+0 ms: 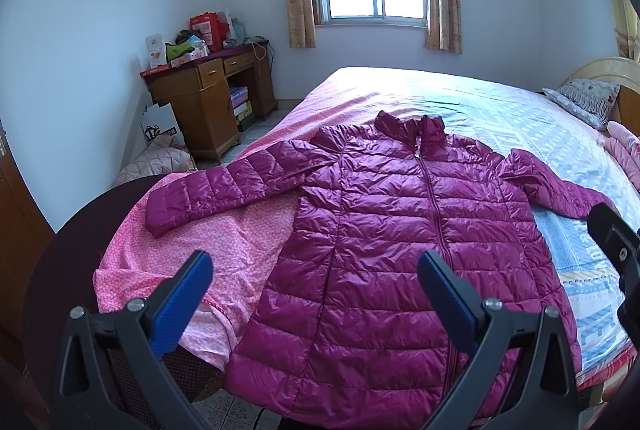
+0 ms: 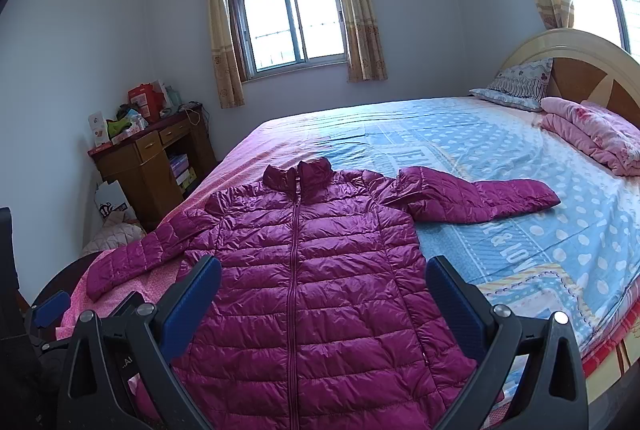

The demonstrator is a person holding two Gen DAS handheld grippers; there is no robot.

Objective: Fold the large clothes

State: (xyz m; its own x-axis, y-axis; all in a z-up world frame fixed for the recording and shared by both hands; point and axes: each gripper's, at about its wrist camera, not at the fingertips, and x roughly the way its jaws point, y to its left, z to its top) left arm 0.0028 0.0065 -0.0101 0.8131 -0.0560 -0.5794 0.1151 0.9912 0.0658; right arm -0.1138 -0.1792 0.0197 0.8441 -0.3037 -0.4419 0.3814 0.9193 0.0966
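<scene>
- Magenta quilted down jacket (image 1: 400, 230) lies face up on the bed, zipped, collar towards the window, hem towards me at the foot edge.
- In my left view the left gripper (image 1: 316, 282) hangs above the lower half of the jacket, blue-padded fingers (image 1: 188, 294) spread wide, nothing between them.
- In my right view the right gripper (image 2: 324, 290) is also spread wide over the jacket's lower front, pinching nothing.
- One sleeve (image 1: 216, 190) stretches out over the pink patterned sheet (image 1: 240, 250); the other sleeve (image 2: 480, 200) lies on the blue bedsheet (image 2: 520, 150).
- Writing: the blue bedsheet carries large pale letters; I read "& LOV" in the right view, and the rest is folded away or too skewed to read.
- A white printed bag (image 1: 160, 126) stands on the floor by the wooden desk (image 1: 208, 98); its dark print is too small for me to read.
- Red boxes (image 1: 206, 26) piled on the desk have labels, but they are blurred.
- A letter or two shows on the right gripper's black body at lower left, partly cut off.
- The jacket's hem runs under both grippers and out of frame, so I cannot see its bottom edge.
- A dark shape at the right edge of the left view looks like part of the other gripper, cut off.
- Patterned pillow (image 2: 516, 82) and a folded pink blanket (image 2: 596, 134) sit by the headboard (image 2: 580, 70), well apart from the jacket.
</scene>
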